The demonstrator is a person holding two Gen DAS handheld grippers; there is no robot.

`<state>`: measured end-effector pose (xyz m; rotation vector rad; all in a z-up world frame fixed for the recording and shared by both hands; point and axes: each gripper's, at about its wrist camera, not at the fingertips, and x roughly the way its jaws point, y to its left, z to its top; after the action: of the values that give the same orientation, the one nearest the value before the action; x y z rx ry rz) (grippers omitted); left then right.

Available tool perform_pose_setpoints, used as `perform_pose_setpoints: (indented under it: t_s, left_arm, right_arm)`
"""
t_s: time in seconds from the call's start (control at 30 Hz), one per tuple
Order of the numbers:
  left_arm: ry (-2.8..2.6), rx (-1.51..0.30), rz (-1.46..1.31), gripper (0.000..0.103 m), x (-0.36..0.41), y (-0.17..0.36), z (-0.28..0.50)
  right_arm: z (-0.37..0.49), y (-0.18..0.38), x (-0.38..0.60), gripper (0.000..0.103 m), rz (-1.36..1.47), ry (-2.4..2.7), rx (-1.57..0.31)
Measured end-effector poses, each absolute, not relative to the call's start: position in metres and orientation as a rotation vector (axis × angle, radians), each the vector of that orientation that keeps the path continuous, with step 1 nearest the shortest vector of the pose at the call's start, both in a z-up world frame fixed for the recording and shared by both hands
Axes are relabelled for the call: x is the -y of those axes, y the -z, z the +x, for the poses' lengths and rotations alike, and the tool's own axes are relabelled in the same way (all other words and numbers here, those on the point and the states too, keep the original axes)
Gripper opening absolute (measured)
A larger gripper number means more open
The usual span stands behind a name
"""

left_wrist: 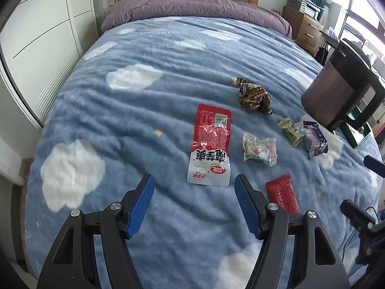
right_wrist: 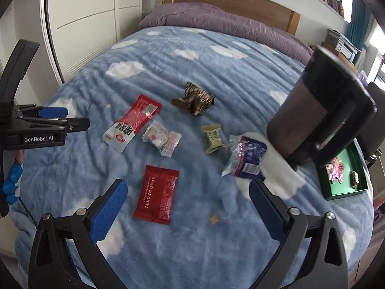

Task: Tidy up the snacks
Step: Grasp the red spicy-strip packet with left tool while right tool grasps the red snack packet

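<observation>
Several snack packets lie on a blue cloud-print bed. A red-and-white pouch, a brown packet, a clear pink-white candy bag, a green candy, a blue-white wrapper and a flat red packet. My left gripper is open and empty, just short of the red-and-white pouch. My right gripper is open and empty above the flat red packet. The left gripper also shows at the left of the right wrist view.
A dark kettle stands at the bed's right edge. Beside it a green tray holds a pink wrapper and a small candy. Purple pillows lie at the headboard. White wardrobe stands left.
</observation>
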<state>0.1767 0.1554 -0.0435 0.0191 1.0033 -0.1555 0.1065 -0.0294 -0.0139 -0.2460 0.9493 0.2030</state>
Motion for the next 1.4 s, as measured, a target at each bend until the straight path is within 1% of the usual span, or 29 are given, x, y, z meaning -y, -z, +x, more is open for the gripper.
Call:
perform_pose_setpoints:
  t_s: [0.17,0.57,0.9,1.27,1.4]
  left_arm:
    - [0.179,-1.045,0.038,0.063,-0.148,0.069,0.196]
    - [0.216,-1.116,0.09,0.063,-0.122,0.11,0.237]
    - [0.201,-1.145,0.126,0.063,-0.108,0.128,0.262]
    - [0.167,-1.167,0.152,0.065,-0.101,0.134,0.273]
    - [0.161,-1.169,0.147,0.064,-0.1,0.134,0.273]
  right_arm:
    - [0.121,0.051,0.014,0.103,-0.255,-0.237,-1.027]
    - [0.142,0.102,0.003,0.103,-0.219,-0.255,-1.145]
    - [0.154,0.131,0.001,0.103,-0.222,-0.247,-1.213]
    - [0.165,0.144,0.007,0.103,-0.154,-0.232,-1.266]
    - [0.173,0.148,0.009,0.103,-0.14,-0.249,-1.288]
